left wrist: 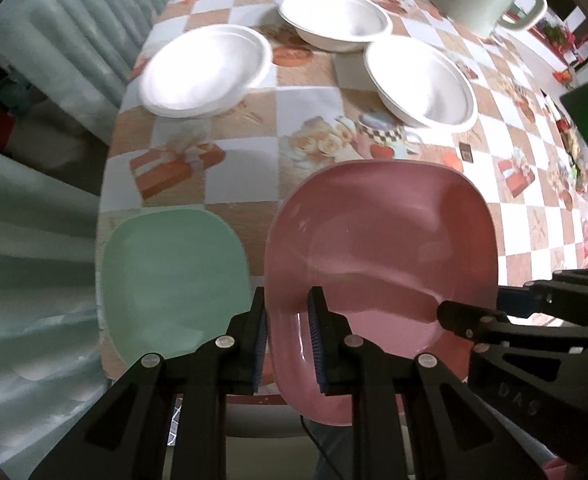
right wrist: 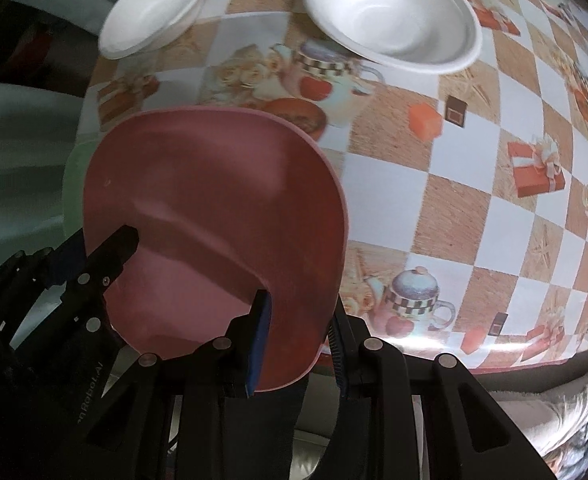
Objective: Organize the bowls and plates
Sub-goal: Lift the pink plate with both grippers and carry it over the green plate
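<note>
Left wrist view: the pink plate (left wrist: 382, 248) was seen held clear of the table, its near-left rim pinched between the nearly closed pads of the left gripper (left wrist: 287, 340), while the opposite near edge was clamped by the right gripper (right wrist: 300, 340), whose jaws were narrowed onto the rim in the right wrist view. The plate was thus carried by both grippers at once, above the near edge of the checked tablecloth (left wrist: 245, 184). Just beside it on the left, the green plate (left wrist: 169, 276) was lying flat on the cloth. Farther off, a white plate (left wrist: 205, 72) and two white bowls (left wrist: 334, 20) (left wrist: 422, 80) were standing apart from one another.

The step in hand was judged to be stacking the pink plate onto the green one. For that to be done well, both grips would have to be kept level and moved together, so that the rim was not twisted; the plate would best be centred over the green one, lowered flat, and released only once it rested.
</note>
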`<action>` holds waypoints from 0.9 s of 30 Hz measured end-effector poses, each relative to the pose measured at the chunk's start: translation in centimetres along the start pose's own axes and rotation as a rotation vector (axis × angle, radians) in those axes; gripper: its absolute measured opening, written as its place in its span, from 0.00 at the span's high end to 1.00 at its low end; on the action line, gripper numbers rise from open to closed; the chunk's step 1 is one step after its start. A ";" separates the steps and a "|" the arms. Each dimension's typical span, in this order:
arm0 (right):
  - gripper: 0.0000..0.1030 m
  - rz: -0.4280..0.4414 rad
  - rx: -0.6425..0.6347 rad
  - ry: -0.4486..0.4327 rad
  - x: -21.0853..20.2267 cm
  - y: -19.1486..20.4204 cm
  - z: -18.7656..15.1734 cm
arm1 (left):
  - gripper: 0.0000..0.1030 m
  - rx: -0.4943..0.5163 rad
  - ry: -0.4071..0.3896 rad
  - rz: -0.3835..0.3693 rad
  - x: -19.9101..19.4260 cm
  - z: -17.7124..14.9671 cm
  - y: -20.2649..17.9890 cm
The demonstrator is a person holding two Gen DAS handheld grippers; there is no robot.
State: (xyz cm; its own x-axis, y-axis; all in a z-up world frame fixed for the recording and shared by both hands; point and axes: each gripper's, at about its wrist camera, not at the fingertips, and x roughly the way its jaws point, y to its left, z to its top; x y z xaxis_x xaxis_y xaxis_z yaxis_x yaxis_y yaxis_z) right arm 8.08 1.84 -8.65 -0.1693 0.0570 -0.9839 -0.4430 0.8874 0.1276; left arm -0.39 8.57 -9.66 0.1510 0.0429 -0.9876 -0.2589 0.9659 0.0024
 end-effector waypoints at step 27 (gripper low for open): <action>0.70 0.032 -0.190 0.032 3.1 14.4 2.0 | 0.85 -0.174 -0.017 0.098 -1.0 -3.6 11.7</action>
State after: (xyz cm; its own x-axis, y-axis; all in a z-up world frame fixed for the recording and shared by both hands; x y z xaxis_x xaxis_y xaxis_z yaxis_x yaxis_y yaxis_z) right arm 2.94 15.73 -10.12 -0.2126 0.0662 -0.9749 -0.5950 0.7827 0.1829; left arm -6.96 18.88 -9.15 0.1325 0.1404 -0.9812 -0.4343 0.8981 0.0698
